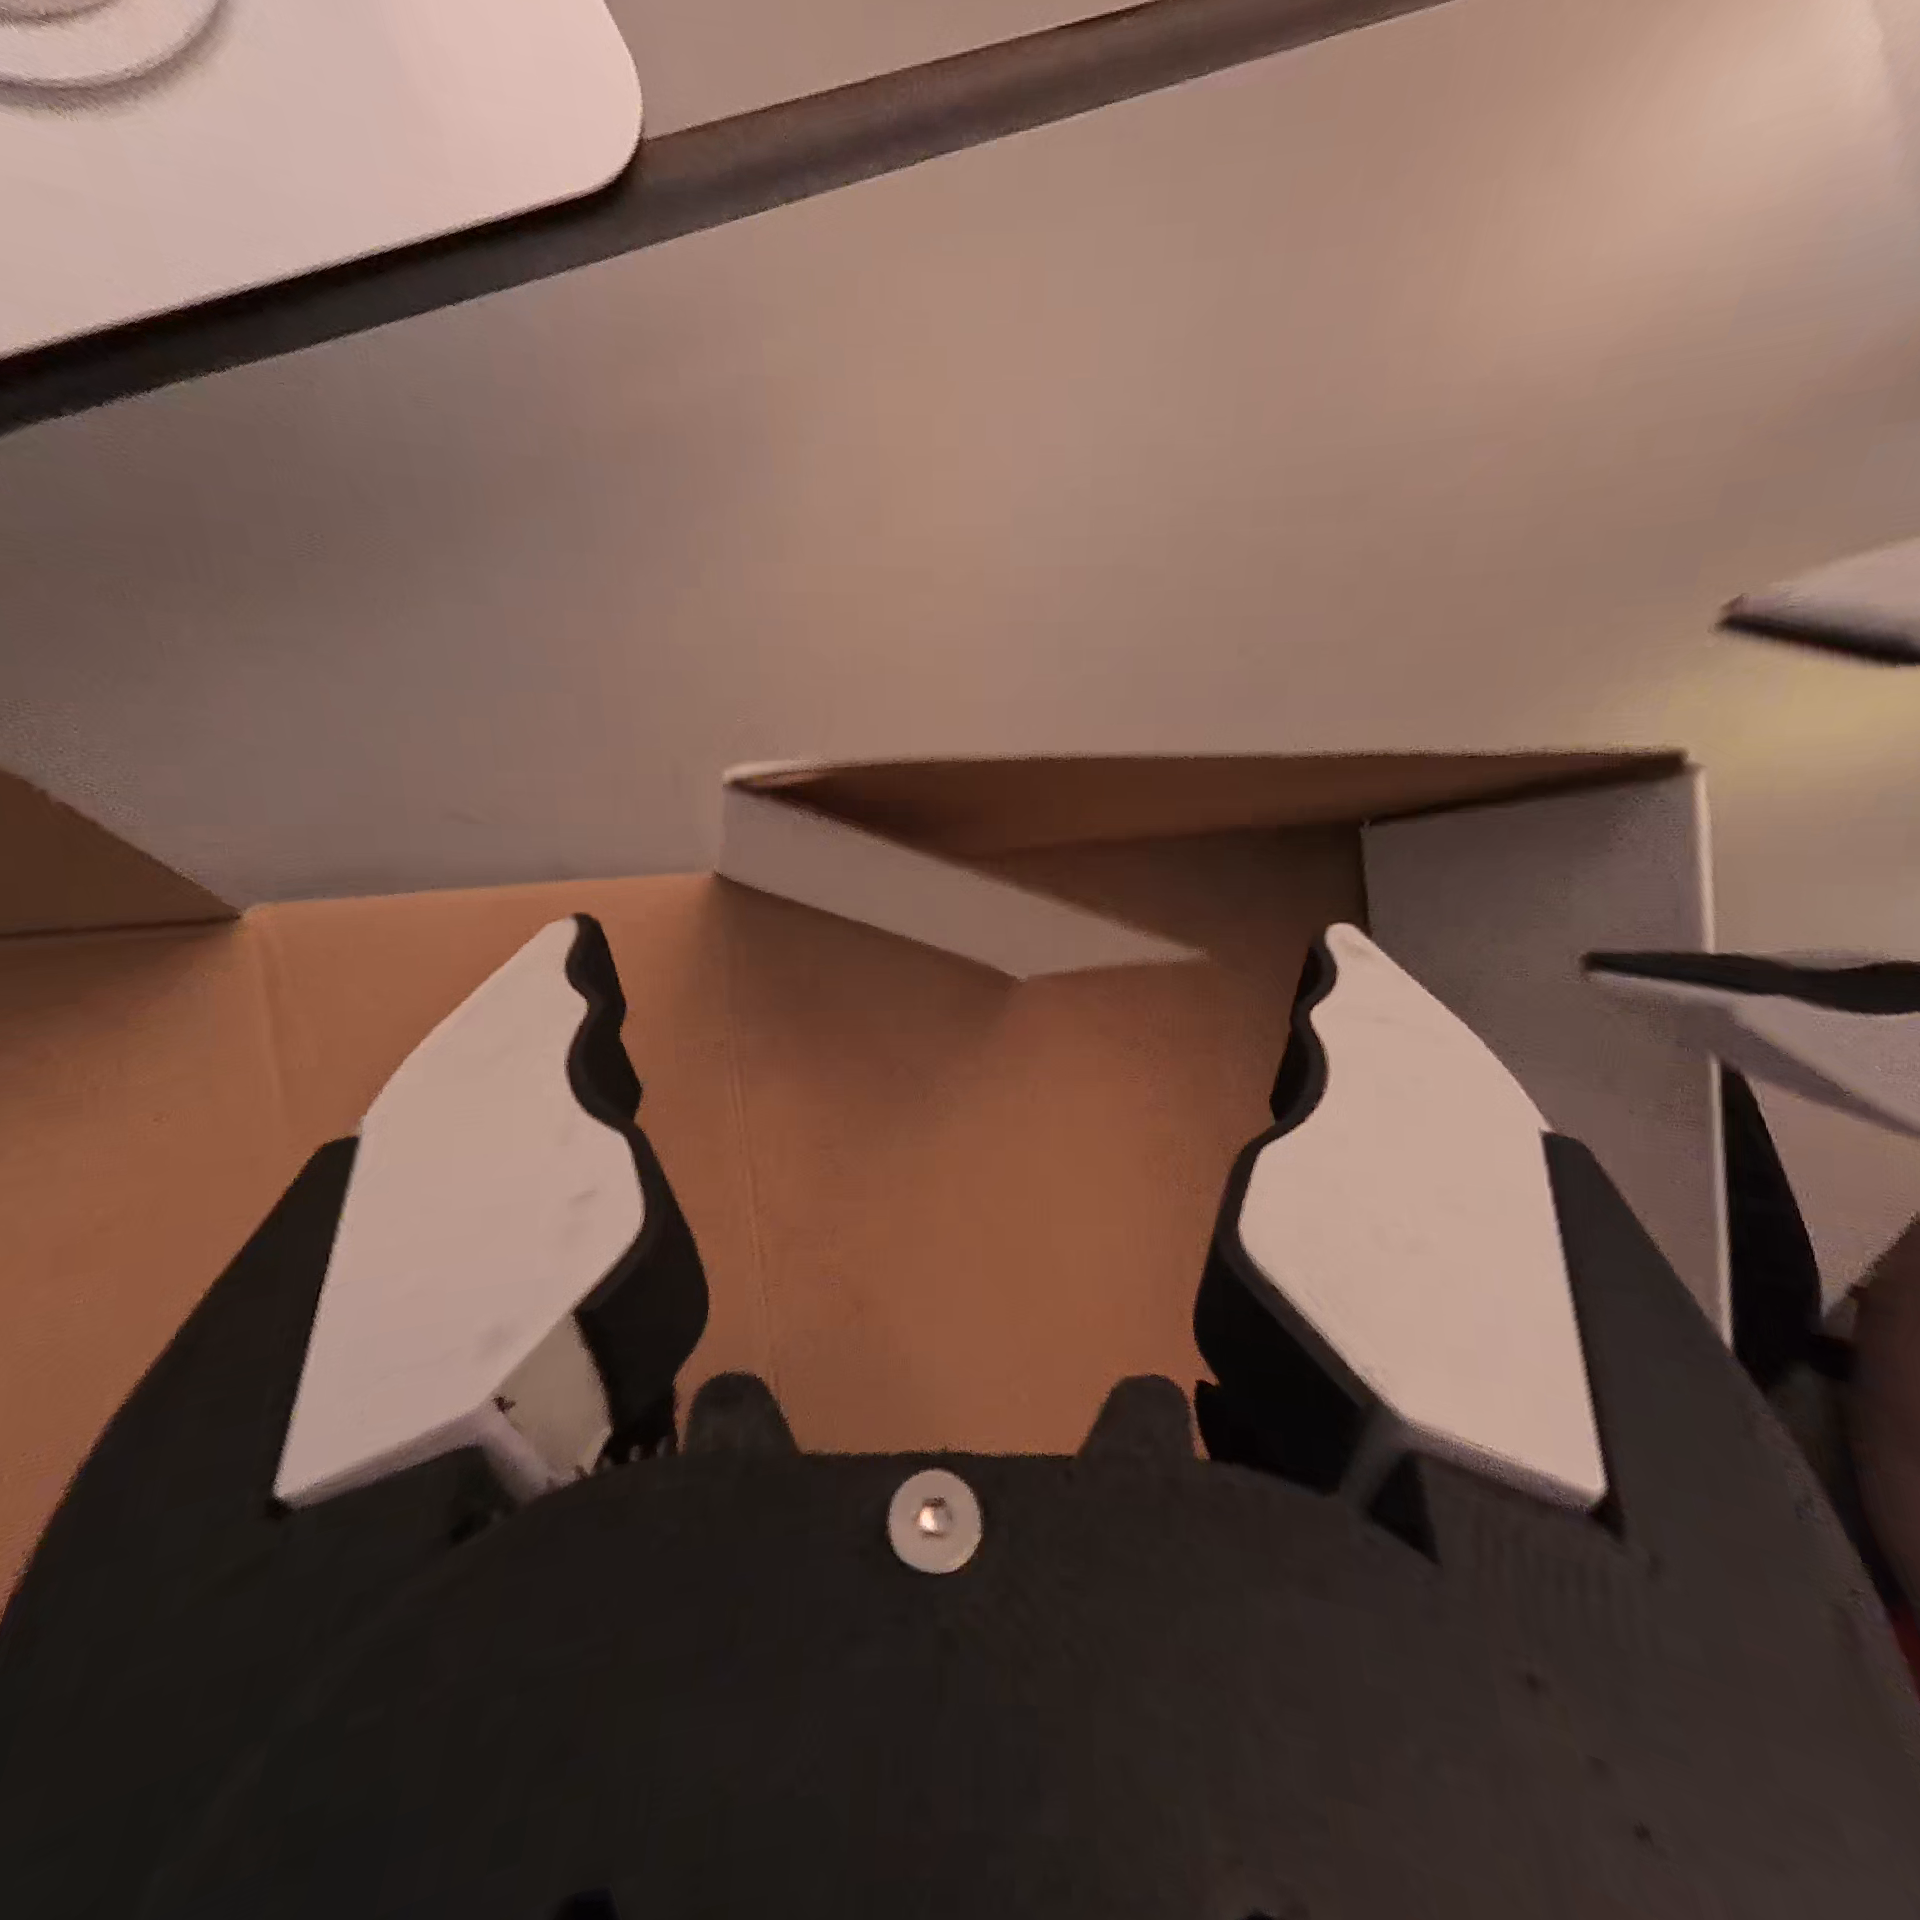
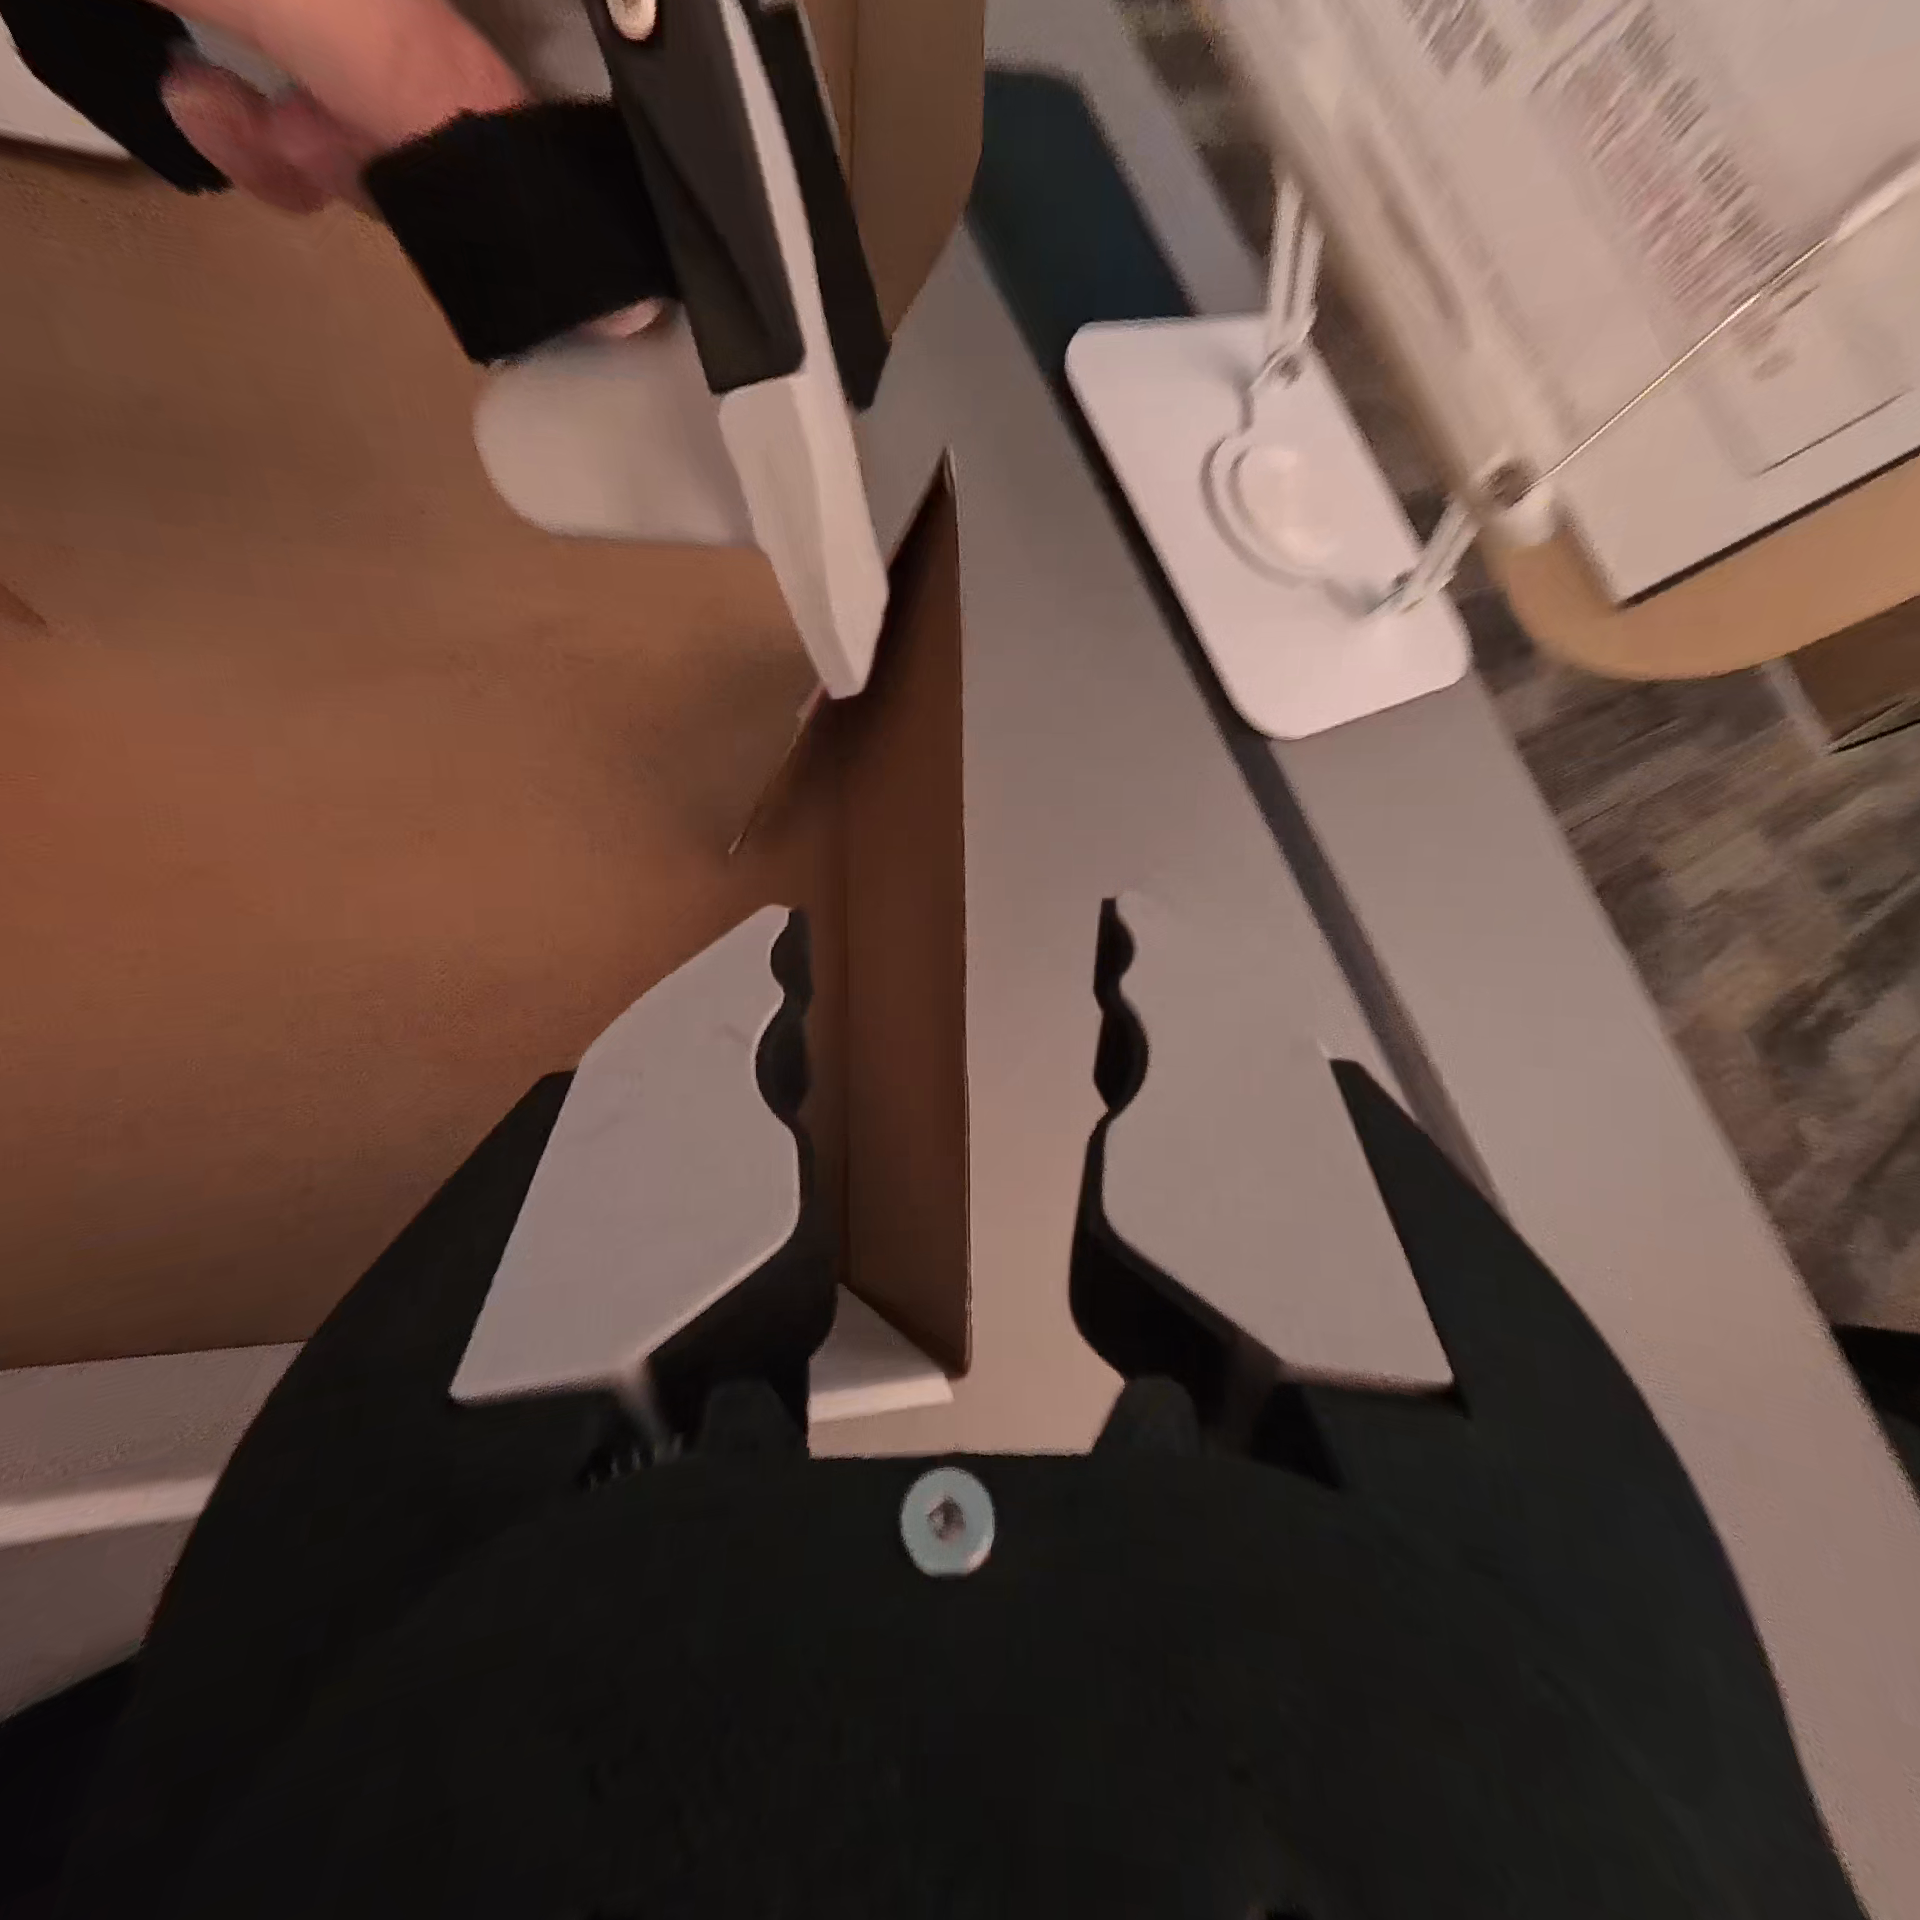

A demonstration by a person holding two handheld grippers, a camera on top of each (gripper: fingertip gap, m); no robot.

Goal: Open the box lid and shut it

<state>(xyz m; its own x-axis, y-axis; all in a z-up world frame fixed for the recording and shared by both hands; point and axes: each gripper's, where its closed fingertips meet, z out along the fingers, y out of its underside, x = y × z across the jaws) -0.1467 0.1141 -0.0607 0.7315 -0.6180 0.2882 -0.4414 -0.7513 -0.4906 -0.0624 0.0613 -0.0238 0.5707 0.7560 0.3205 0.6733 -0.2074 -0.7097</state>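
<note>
- Left claw (image 1: pixel 951 971) hangs over the brown inside of the open box (image 1: pixel 883 1143), fingers spread apart, gripping nothing.
- Box lies on the pale desk (image 1: pixel 935 571); a side flap (image 2: pixel 904 1039) stands upright, running near to far.
- Right claw (image 2: pixel 951 920) straddles that flap, fingers apart, not clamped.
- Only the right wrist view shows a hand (image 2: pixel 312 114) and a white stand (image 2: pixel 1262 520) at the desk's right edge.
</note>
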